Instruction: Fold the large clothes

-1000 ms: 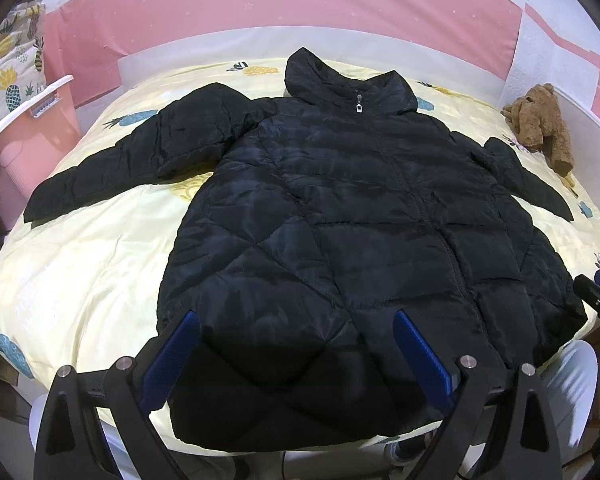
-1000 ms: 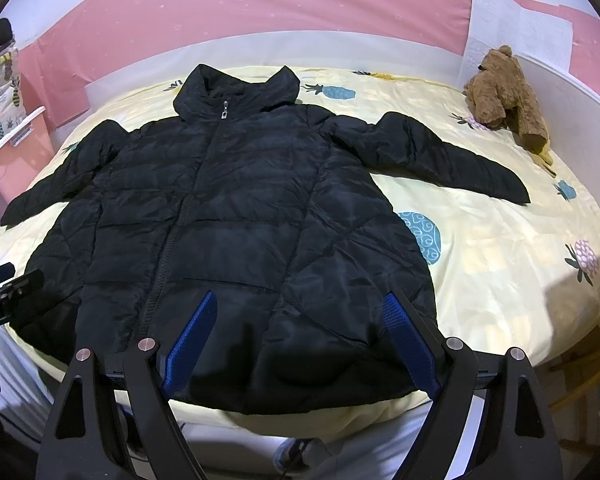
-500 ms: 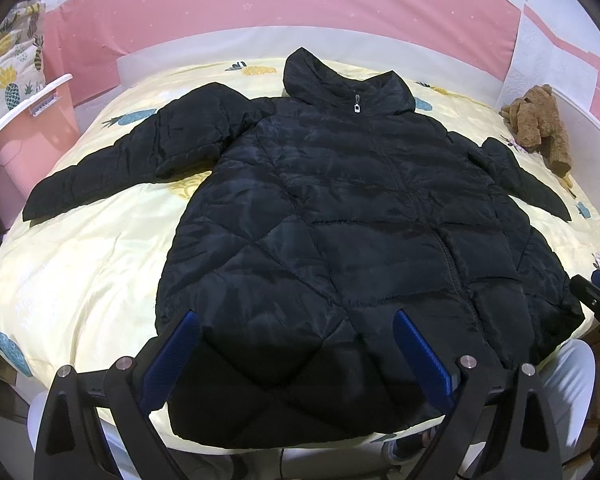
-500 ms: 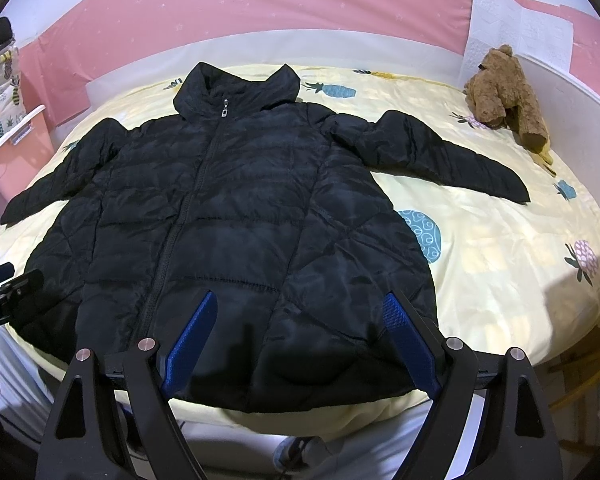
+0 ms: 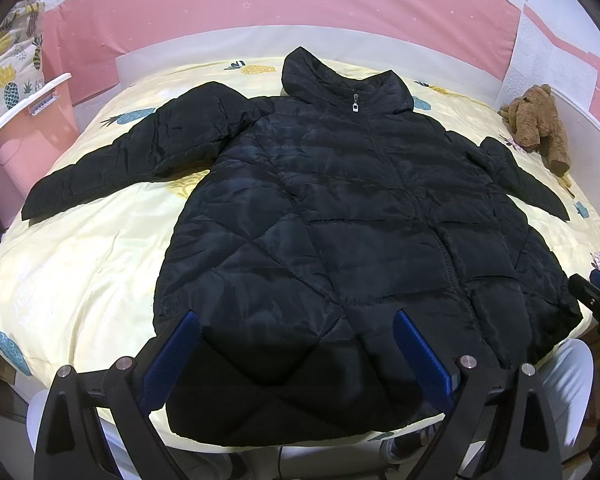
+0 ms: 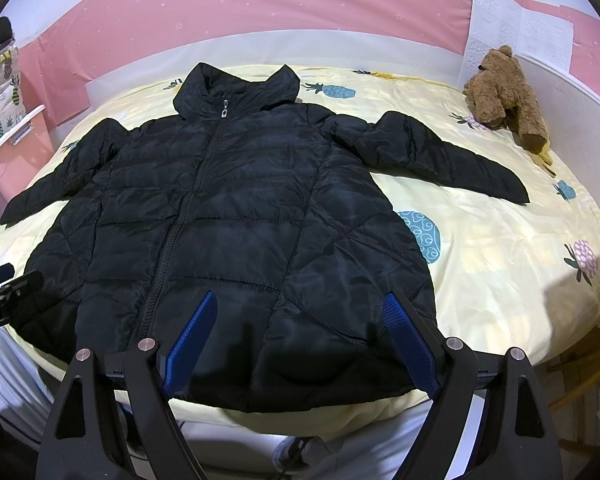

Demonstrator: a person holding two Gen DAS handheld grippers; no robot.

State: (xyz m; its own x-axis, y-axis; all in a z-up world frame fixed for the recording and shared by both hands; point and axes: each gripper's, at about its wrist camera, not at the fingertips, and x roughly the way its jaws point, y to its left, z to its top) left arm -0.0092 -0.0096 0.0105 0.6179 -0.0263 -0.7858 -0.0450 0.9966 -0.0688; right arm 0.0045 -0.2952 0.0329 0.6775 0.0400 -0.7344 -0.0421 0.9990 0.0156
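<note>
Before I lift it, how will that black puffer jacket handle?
The black puffer jacket probably droops limply: it lies flat, sleeves sprawled. Quilted puffy panels suggest it's light for its bulk. The glossy shell may slip between the pads.

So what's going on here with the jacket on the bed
A person holds two grippers over a black puffer jacket spread flat on the bed, zipped up, sleeves out to the sides. The left gripper and right gripper are both open above the hem, gripping nothing. No fold has been made yet. A teddy bear lies at the far corner.
</note>
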